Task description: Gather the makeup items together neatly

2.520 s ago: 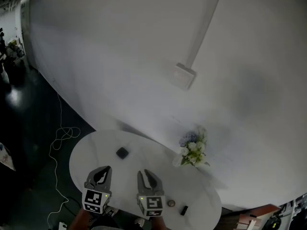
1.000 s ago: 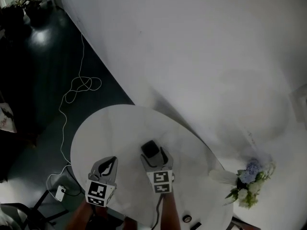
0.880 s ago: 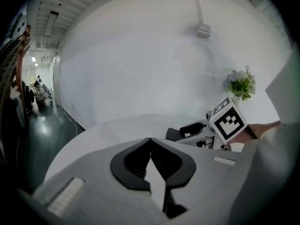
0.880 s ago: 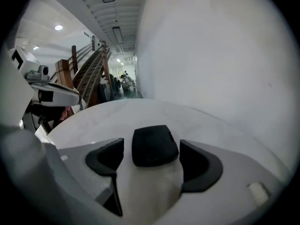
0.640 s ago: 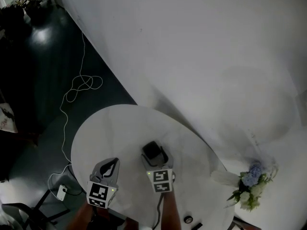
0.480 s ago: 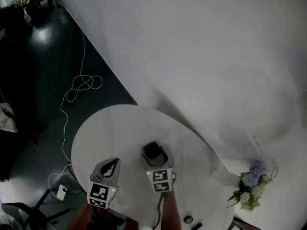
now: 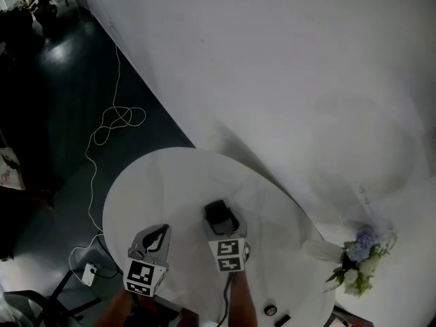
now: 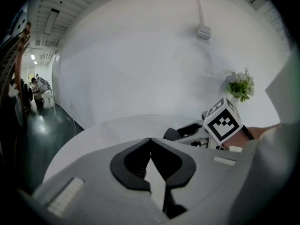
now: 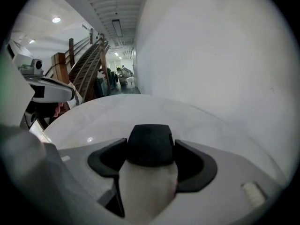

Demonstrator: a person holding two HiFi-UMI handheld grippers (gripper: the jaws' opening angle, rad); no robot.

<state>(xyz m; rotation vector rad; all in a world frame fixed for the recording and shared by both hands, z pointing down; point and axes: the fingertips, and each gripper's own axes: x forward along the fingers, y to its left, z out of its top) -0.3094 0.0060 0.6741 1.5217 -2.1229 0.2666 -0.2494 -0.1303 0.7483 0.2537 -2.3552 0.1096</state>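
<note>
Right gripper view, centre frame: what is it, and where? — DESK

A matte black, rounded-square makeup compact point(image 9: 150, 142), down at the round white table point(image 9: 117, 109). Whether it rests on the top or is just off it is unclear. It sits between the jaws of the right gripper point(image 9: 151, 148), which have just been closing. Their dark tips meet the case on both sides, clamping it. — PHOTOGRAPHER

And the other tool? — DESK

Left gripper view: the left gripper point(image 8: 150, 141) has its jaws pressed together tip to tip, with nothing between them. The right gripper and the compact show beyond it, to the right. — PHOTOGRAPHER

Head view? — DESK

The compact is near the middle of the tabletop, at the front of the right gripper. The left gripper hangs over the table just beside it, apart from the compact. — PHOTOGRAPHER

Anything else? — DESK

A small round item point(image 7: 270, 310) and a small dark item point(image 7: 281, 318) lie at the table's near edge, well apart from the compact. Both are too small to identify. A bunch of white and blue flowers with green leaves point(image 7: 355, 268) stands by the table's right rim, against the plain white wall point(image 7: 286, 80). A white cable point(image 7: 112, 122) loops on the dark glossy floor point(image 7: 48, 94) at left. — PHOTOGRAPHER
</note>
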